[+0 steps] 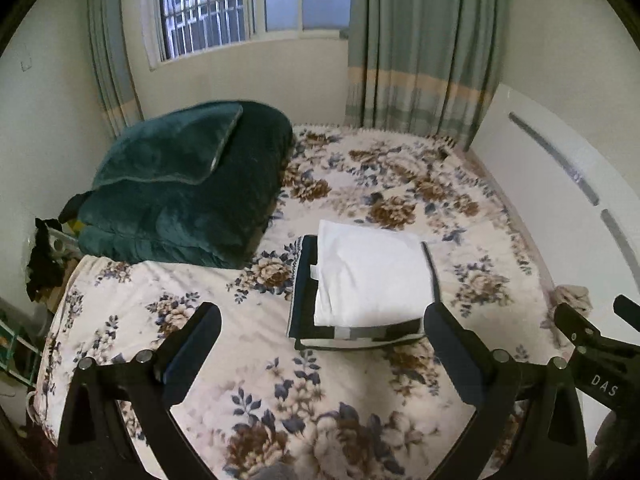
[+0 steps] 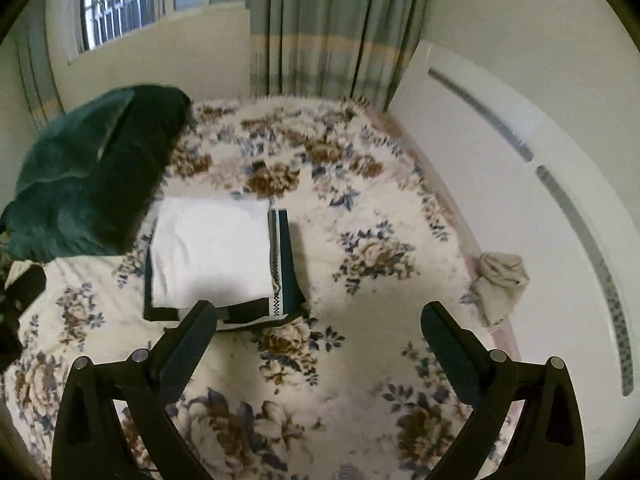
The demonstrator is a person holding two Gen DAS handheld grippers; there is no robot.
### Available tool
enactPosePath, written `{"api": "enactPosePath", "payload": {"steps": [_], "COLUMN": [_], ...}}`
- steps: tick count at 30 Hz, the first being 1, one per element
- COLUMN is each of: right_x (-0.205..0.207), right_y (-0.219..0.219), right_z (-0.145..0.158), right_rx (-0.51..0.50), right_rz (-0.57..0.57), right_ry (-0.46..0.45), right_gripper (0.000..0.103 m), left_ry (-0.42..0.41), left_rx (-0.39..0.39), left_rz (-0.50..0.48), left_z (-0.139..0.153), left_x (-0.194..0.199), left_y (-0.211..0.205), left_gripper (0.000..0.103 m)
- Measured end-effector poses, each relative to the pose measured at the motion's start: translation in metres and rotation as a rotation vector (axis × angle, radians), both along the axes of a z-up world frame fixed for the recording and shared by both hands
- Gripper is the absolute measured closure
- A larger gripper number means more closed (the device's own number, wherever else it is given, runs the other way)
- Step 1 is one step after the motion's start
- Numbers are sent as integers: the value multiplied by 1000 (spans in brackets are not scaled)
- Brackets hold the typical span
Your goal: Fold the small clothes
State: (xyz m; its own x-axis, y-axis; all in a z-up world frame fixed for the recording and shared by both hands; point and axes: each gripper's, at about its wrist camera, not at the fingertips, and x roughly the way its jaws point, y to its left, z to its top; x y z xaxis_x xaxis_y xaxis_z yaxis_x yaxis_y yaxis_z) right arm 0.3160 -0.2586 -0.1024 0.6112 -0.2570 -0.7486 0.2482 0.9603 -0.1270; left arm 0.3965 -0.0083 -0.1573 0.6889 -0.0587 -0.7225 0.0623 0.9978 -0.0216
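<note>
1 bed w/ floral cover [image 1: 360, 420] fills most of both views; near edge cut off by frame. 1 white headboard [image 2: 480, 152] along the right side. 1 dark green folded quilt [image 1: 180, 192] at far left of bed. 2 curtains [image 1: 420, 48], 1 barred window [image 1: 204, 4].

2 folded clothes, stacked mid-bed: white folded garment [image 1: 372, 280] on top of a dark navy one w/ patterned trim [image 2: 286, 256]; most of the navy piece hidden under the white. 1 crumpled beige cloth [image 2: 500, 280] at the bed's right edge, by the headboard; can't tell what it is.

Left gripper [image 1: 324, 328]: fingers spread wide, holding nothing, tips just short of the stack. Right gripper [image 2: 320, 324]: also spread wide, empty, left fingertip overlapping the stack's near edge in view; contact unclear.
</note>
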Motion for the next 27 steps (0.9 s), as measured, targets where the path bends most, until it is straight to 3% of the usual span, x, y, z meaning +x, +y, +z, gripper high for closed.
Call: {"api": "enactPosePath", "payload": {"steps": [9,13,19,27], "right_x": [-120,-165,-225,-277], "right_y": [23,29,33,39], "right_z": [102,137,177,200], "right_rx": [-42,-37,-35,-27], "right_rz": [70,85,95,117], "right_ry": [-133,-187,-263,-307], "right_gripper": [0,0,0,0], "left_ry": [-89,-124,-161,-184], "left_rx": [-20,-20,-17,-21], "left_rz": [3,-2,12,28], "left_z": [82,104,127,141], "left_x": [-94,-127,-170,-202], "left_y": [0,2,7,10], "left_gripper": [0,0,0,0]}}
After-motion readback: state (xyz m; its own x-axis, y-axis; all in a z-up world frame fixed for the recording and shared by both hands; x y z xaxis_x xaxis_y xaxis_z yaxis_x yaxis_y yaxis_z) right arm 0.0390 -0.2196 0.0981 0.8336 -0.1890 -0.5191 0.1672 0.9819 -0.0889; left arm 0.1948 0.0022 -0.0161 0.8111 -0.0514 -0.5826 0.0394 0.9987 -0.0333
